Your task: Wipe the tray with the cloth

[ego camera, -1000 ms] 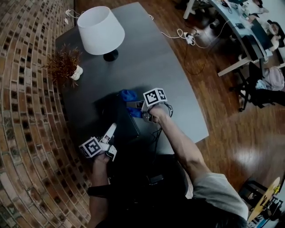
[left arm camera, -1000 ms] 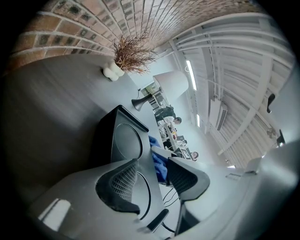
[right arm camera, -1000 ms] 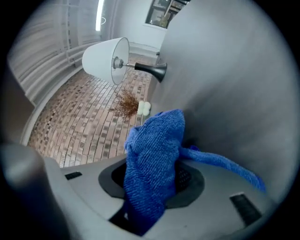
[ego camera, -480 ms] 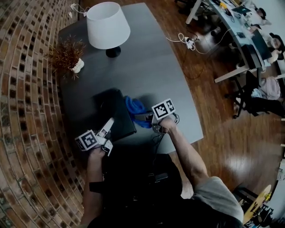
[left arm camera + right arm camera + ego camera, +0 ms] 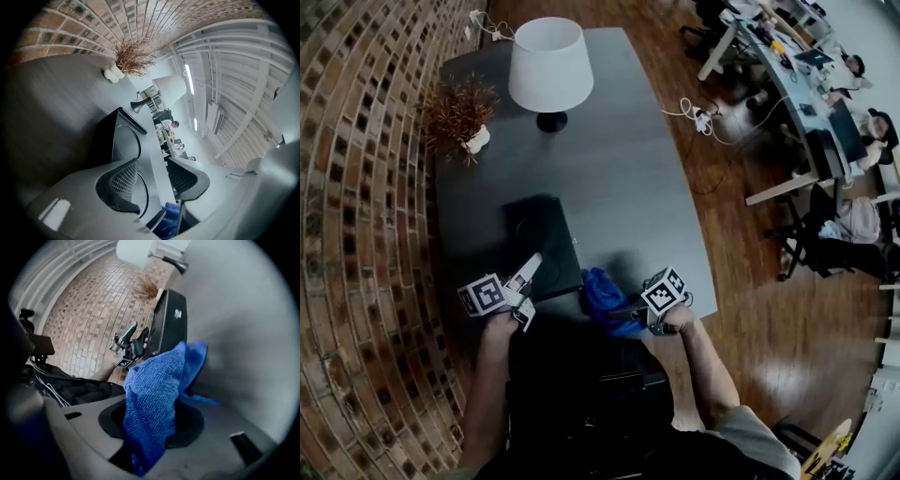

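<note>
The black tray lies on the grey table near its front edge; the left gripper view shows round hollows in the tray. My left gripper is shut on the tray's near edge, which runs between its pads. My right gripper is shut on the blue cloth, which sits bunched on the table just right of the tray's near corner, off the tray. In the right gripper view the cloth bulges up out of the jaws, with the tray and left gripper beyond.
A white-shaded lamp and a dried plant in a white pot stand at the table's far end. A brick wall runs along the left. Cables lie on the wood floor to the right, with desks beyond.
My right gripper has carried the cloth off the tray, rightward and toward the table's front edge. The left gripper has kept its hold on the tray's near edge.
</note>
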Demonstrator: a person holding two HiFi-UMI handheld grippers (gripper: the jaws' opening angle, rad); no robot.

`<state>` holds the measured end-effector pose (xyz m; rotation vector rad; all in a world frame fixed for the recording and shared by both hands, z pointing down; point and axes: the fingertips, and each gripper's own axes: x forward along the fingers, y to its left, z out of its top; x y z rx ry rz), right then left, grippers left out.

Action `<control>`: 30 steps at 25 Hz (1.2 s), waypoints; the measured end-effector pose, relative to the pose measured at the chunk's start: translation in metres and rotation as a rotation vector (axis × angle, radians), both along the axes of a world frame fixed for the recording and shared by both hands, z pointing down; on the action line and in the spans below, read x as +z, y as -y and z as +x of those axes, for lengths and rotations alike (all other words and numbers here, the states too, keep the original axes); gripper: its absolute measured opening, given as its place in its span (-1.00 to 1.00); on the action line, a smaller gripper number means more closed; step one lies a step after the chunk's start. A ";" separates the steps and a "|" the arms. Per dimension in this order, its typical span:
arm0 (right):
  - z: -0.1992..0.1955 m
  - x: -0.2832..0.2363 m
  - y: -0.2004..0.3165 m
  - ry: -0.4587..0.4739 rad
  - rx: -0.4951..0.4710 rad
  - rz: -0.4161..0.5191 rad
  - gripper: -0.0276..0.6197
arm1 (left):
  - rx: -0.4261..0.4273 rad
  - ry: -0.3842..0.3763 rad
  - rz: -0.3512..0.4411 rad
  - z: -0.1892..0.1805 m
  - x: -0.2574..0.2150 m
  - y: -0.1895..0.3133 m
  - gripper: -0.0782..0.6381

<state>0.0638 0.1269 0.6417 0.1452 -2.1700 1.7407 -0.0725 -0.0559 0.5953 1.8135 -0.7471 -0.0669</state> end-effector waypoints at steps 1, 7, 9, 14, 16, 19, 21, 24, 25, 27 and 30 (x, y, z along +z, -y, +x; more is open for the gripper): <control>0.015 0.000 0.017 -0.064 0.050 0.070 -0.44 | -0.012 -0.002 0.012 -0.004 -0.003 -0.002 -0.25; 0.131 -0.016 0.115 -0.575 0.237 0.386 -0.41 | -0.148 0.012 0.087 -0.056 -0.016 -0.026 -0.25; 0.164 -0.025 0.108 -0.728 0.191 0.414 -0.41 | -0.174 -0.003 0.093 -0.065 -0.015 -0.036 -0.25; 0.208 0.009 0.053 -1.081 -0.109 0.504 -0.35 | -0.168 -0.010 0.083 -0.065 0.003 -0.048 -0.25; 0.211 0.042 0.019 -1.178 -0.286 0.533 -0.30 | -0.143 0.006 0.093 -0.055 0.005 -0.047 -0.25; 0.213 0.050 -0.004 -1.248 -0.390 0.579 0.04 | -0.084 0.061 0.133 -0.040 -0.002 -0.041 -0.25; 0.222 0.030 0.001 -1.267 -0.317 0.600 0.32 | -0.043 0.087 0.166 -0.033 -0.008 -0.036 -0.25; 0.209 -0.025 0.039 -1.194 -0.102 0.701 0.40 | 0.044 0.087 0.215 -0.015 -0.019 -0.034 -0.19; 0.192 -0.043 0.058 -1.125 -0.031 0.765 0.40 | 0.077 0.090 0.229 -0.008 -0.022 -0.034 -0.19; 0.146 -0.065 0.098 -0.983 0.049 0.890 0.31 | 0.140 0.112 0.244 0.005 -0.022 -0.035 -0.19; 0.074 -0.049 0.142 -0.901 -0.073 1.031 -0.14 | 0.199 0.163 0.235 0.017 -0.011 -0.033 -0.17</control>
